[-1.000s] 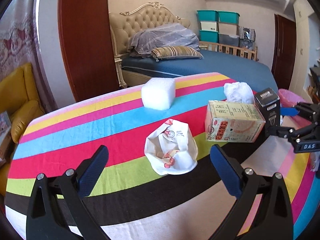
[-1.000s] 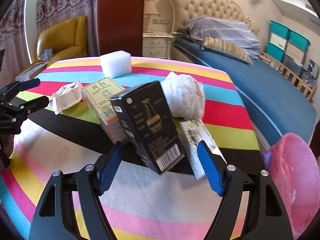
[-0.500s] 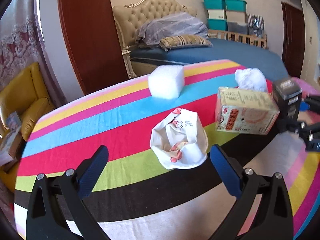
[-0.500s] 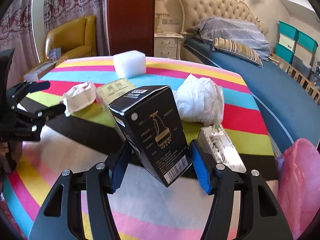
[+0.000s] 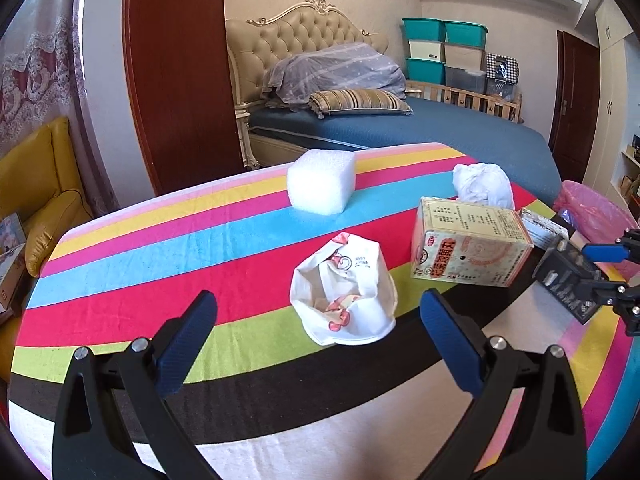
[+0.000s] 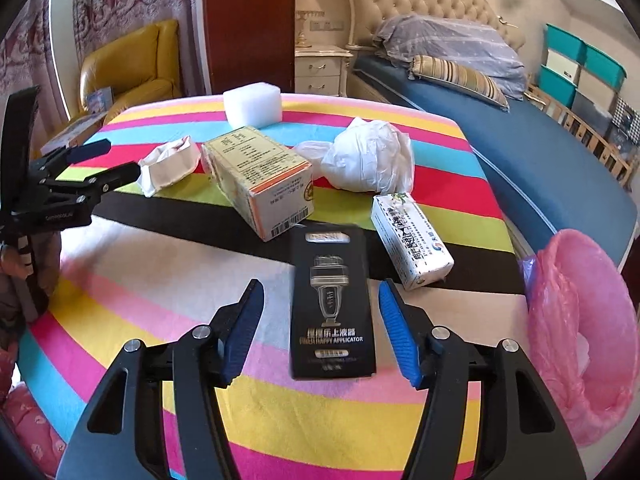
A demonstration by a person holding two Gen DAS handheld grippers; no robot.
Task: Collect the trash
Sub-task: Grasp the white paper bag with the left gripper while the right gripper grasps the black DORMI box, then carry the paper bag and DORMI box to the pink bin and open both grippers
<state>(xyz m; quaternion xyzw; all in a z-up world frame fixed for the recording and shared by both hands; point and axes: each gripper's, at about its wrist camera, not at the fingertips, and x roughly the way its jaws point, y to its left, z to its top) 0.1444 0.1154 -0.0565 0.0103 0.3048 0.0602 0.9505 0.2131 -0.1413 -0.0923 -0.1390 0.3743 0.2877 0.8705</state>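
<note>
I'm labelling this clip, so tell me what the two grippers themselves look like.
Both are black angular frames with silver bolt heads. The left gripper has dark navy ribbed pads; the right gripper has brighter blue ribbed pads. Faint white lettering marks the left gripper's body. No cables visible.

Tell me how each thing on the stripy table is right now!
Black applicator box: lying flat between open right tongs, ungripped.
Yellow medicine box: on its side.
Paper bag: crumpled, mouth open.
White plastic bag: scrunched.
Foam block: upright.
Left tongs: open, empty.

The black box [image 6: 333, 307] reads "FINER HAPPY APPLICATOR" under Chinese characters. At its 11 o'clock, the yellow carton [image 6: 256, 178] carries a barcode and Chinese print too small to read.
</note>
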